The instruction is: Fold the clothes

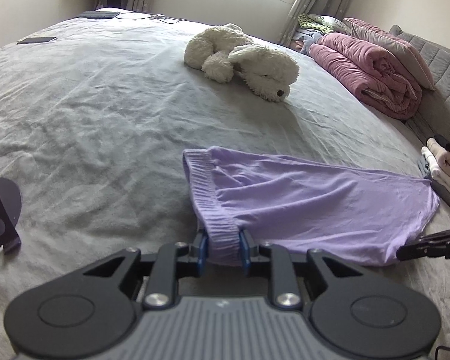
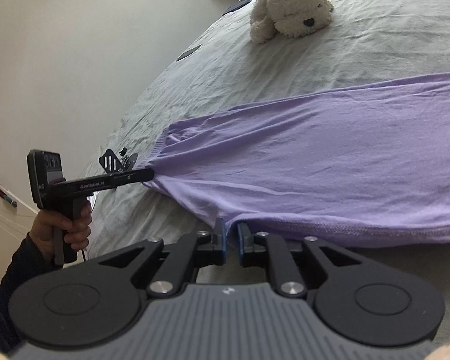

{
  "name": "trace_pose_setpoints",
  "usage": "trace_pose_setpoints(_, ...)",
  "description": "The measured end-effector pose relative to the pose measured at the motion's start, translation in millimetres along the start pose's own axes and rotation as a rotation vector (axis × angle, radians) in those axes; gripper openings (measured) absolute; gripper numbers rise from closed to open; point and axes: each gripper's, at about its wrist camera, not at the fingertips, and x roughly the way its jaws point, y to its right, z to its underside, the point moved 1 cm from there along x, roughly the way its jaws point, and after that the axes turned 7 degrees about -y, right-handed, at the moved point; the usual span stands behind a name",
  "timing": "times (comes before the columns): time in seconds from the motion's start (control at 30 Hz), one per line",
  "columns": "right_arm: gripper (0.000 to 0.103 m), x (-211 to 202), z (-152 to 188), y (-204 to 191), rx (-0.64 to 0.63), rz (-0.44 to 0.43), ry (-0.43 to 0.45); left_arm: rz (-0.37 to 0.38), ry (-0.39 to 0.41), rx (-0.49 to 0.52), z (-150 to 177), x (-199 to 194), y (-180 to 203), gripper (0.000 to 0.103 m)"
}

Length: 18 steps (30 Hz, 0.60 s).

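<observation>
Hand [image 2: 64,225] seen only in right view. Purple garment [image 1: 309,198] stretched sideways, pinched by left gripper [image 1: 224,247] and right gripper [image 2: 231,237].

We hold the left gripper [image 1: 224,247] low over the bed sheet [image 1: 90,120], its blue fingers clamped on the lilac garment [image 1: 315,204] at its ribbed band. Our right gripper [image 2: 231,240] pinches the hem nearby, fingers almost together. Our left hand [image 2: 66,225] wraps the pistol handle, sleeve dark.

Open grey bedsheet [image 1: 90,105] fills the frame's left and centre; plush dog [image 1: 243,60] and pink quilt [image 1: 372,72] block upper right.
</observation>
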Motion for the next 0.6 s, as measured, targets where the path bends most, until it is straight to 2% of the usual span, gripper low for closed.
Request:
trace_pose_setpoints(0.13,0.019,7.0,0.6,-1.0,-0.023,0.033,-0.009,0.028,0.001,-0.040,-0.2,-1.0,-3.1,0.026)
trace_pose_setpoints(0.27,0.020,9.0,0.8,-0.6,-0.017,0.037,-0.002,0.024,0.005,-0.057,-0.7,0.1,-3.3,0.028)
trace_pose_setpoints(0.33,0.029,9.7,1.8,-1.6,-0.019,0.042,0.002,0.018,0.007,-0.065,-0.7,1.2,-3.3,0.028)
trace_pose_setpoints(0.43,0.030,11.0,3.1,-3.4,-0.024,0.050,0.006,0.007,0.017,-0.070,-1.2,1.4,-1.3,0.027)
trace_pose_setpoints(0.47,0.029,11.3,3.2,-4.2,-0.026,0.056,0.004,0.002,0.017,-0.070,-1.4,1.4,-0.8,0.026)
trace_pose_setpoints(0.53,0.007,11.7,2.9,-3.7,-0.018,0.069,-0.003,-0.010,0.008,-0.067,-1.7,2.4,-0.4,0.023)
trace_pose_setpoints(0.6,0.006,9.3,2.0,-1.8,0.011,0.066,0.011,-0.014,0.003,-0.071,-1.8,2.9,-0.9,0.022)
